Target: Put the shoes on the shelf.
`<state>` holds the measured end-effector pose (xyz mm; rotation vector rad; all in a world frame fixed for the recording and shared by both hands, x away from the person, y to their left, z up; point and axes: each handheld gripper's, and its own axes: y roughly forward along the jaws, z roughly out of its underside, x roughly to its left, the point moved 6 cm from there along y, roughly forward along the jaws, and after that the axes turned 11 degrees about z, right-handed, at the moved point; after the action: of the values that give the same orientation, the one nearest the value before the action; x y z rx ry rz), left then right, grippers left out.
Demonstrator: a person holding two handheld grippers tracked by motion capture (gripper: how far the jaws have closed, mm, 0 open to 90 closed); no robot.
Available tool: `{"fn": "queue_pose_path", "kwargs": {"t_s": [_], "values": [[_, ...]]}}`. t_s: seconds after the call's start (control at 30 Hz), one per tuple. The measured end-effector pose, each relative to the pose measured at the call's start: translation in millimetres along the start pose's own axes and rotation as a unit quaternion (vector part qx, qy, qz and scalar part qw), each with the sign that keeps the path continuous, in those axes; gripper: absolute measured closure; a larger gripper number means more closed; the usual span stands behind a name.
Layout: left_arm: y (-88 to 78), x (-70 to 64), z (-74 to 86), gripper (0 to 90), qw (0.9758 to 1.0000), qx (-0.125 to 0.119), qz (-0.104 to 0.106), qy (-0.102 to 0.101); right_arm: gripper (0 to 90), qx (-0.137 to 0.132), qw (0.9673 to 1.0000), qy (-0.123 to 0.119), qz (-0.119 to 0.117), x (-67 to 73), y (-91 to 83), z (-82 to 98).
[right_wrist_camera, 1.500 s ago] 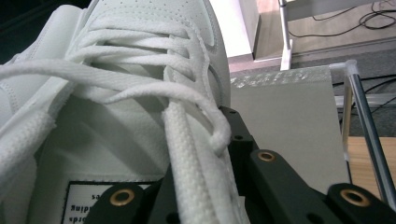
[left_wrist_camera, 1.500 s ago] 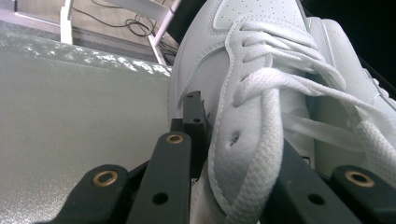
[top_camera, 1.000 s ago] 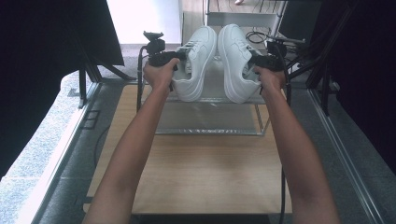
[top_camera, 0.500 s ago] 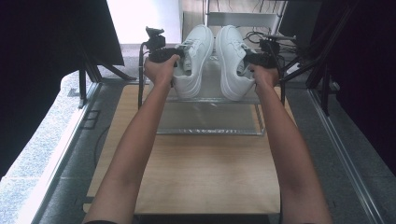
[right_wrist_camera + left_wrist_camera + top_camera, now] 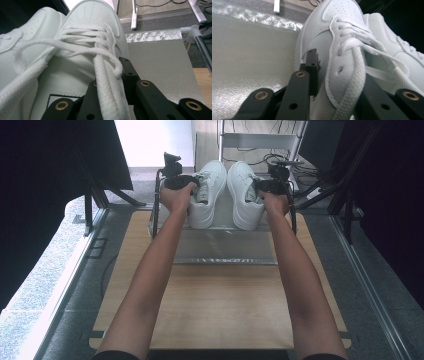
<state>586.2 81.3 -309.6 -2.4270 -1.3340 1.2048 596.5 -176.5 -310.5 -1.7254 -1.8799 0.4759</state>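
Two white lace-up sneakers stand side by side, toes away from me, on the silver shelf [image 5: 225, 247] of a rack. My left gripper [image 5: 192, 182] straddles the outer side wall of the left shoe [image 5: 207, 195]. Its jaws have just been opening, and in the left gripper view the outer finger [image 5: 312, 65] stands slightly off the shoe's wall [image 5: 329, 82]. My right gripper [image 5: 260, 185] holds the outer side wall of the right shoe [image 5: 245, 195]. Its jaws have also just been opening, but the outer finger [image 5: 127, 72] still lies against the shoe [image 5: 82, 72].
The shelf's silver fabric [image 5: 160, 57] stretches between metal rails [image 5: 156, 205] above a wooden tabletop [image 5: 220, 310]. A white stand and loose cables [image 5: 270, 155] lie on the floor behind. Dark stands flank both sides of the table.
The right hand has carried the right shoe leftward and slightly down, so it now sits closer to the left shoe. The left hand has stayed nearly still.
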Motion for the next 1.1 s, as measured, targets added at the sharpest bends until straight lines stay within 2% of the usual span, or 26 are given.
{"fn": "queue_pose_path", "kwargs": {"t_s": [0.03,0.17,0.27,0.37,0.47,0.53,0.6,0.67,0.73,0.83,0.87,0.9,0.93,0.97,1.1], "values": [[2.7,0.2,0.1,72.7,0.9999,0.004,0.005,-0.011,81.8,0.001,1.0,-0.001,0.0,0.8,0.9,0.4],[7.3,-3.8,0.1,63.8,0.9996,0.007,0.013,-0.022,79.4,0.006,0.9999,-0.01,0.011,6.1,4.8,1.4],[9.4,-5.7,0.5,58.7,0.9996,0.013,0.018,-0.016,73.3,0.006,0.9996,-0.022,0.017,12.5,7.0,2.3],[13.7,-8.1,2.8,54.6,0.9991,0.004,0.034,-0.026,67.5,0.012,0.9988,-0.04,0.026,19.0,11.3,6.0],[11.0,-8.1,1.1,51.9,0.9982,-0.001,0.051,-0.032,57.8,-0.003,0.9996,-0.029,0.005,19.9,7.5,4.8],[-1.6,-14.8,-5.1,53.6,0.9967,-0.031,0.072,-0.02,51.3,-0.011,0.9996,-0.019,-0.018,20.2,2.5,3.3],[-12.9,-19.1,-9.3,55.4,0.9954,-0.044,0.085,-0.007,47.8,-0.024,0.9992,-0.016,-0.029,20.0,-6.3,0.6],[-18.6,-20.0,-10.4,55.8,0.995,-0.047,0.088,-0.001,47.7,-0.038,0.9984,-0.022,-0.036,18.5,-17.6,-3.3],[-32.3,-20.9,-9.3,56.9,0.9945,-0.043,0.093,0.023,48.5,-0.051,0.9974,-0.026,-0.045,15.8,-30.1,-7.5],[-50.5,-25.5,-3.7,57.6,0.9902,-0.043,0.123,0.049,53.9,-0.075,0.9952,-0.041,-0.047,8.9,-49.4,-10.0],[-50.5,-25.5,-3.7,58.1,0.9902,-0.043,0.123,0.049,55.6,-0.081,0.9944,-0.046,-0.05,6.2,-55.4,-8.8],[-65.2,-25.7,0.1,59.6,0.9892,-0.044,0.118,0.074,57.4,-0.083,0.9939,-0.052,-0.052,3.0,-60.1,-6.4],[-65.2,-25.7,0.1,62.3,0.9892,-0.044,0.118,0.074,59.9,-0.08,0.9936,-0.06,-0.052,-0.6,-63.4,-2.9],[-77.1,-22.7,4.2,65.0,0.9889,-0.04,0.098,0.104,62.4,-0.075,0.9935,-0.069,-0.052,-4.6,-65.9,1.4],[-91.5,-14.5,17.6,80.9,0.9871,-0.017,0.086,0.134,76.3,-0.067,0.9922,-0.094,-0.047,-19.0,-71.9,18.9]]}}
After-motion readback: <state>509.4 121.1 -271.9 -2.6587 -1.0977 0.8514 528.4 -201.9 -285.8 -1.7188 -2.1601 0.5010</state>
